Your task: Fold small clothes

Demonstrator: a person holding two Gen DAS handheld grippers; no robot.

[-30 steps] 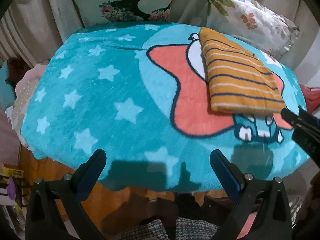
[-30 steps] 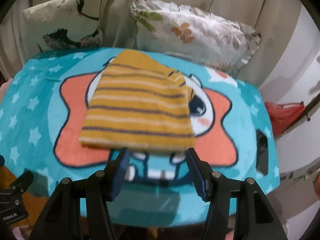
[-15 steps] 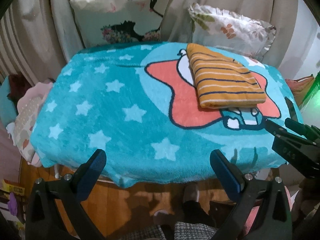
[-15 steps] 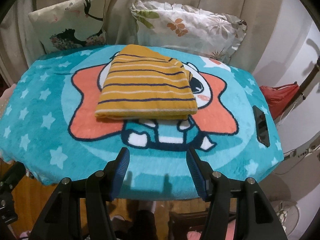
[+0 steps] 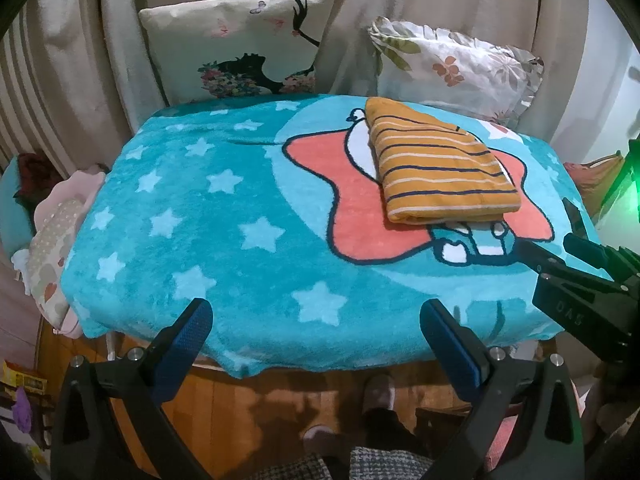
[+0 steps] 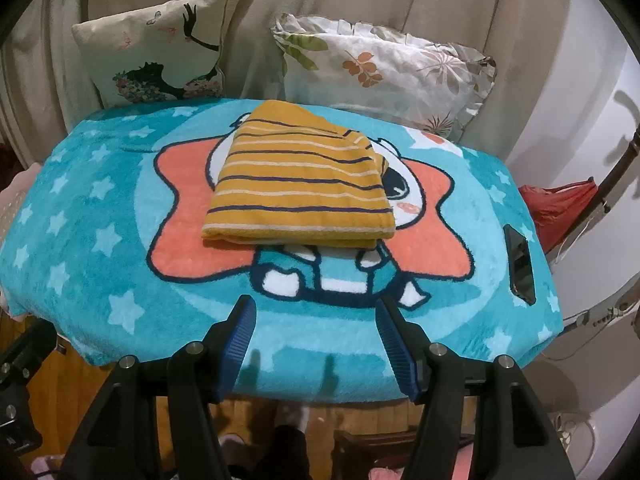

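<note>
A mustard-yellow garment with dark and cream stripes (image 5: 438, 168) lies folded into a flat rectangle on the teal star blanket (image 5: 200, 216), over the red cartoon star; it also shows in the right wrist view (image 6: 304, 184). My left gripper (image 5: 316, 328) is open and empty, held off the blanket's near edge, left of the garment. My right gripper (image 6: 316, 332) is open and empty at the near edge, straight in front of the garment. The right gripper also shows at the right of the left wrist view (image 5: 560, 252).
Two cushions (image 6: 156, 60) (image 6: 384, 76) lean on the beige curtain behind the table. A dark phone-like object (image 6: 520, 264) lies on the blanket's right side. A red bag (image 6: 560, 208) sits to the right. Wooden floor (image 5: 248, 408) and the person's slippered feet are below.
Both grippers have pulled back and away from the folded garment toward the near edge of the blanket. The garment has stayed where it lay.
</note>
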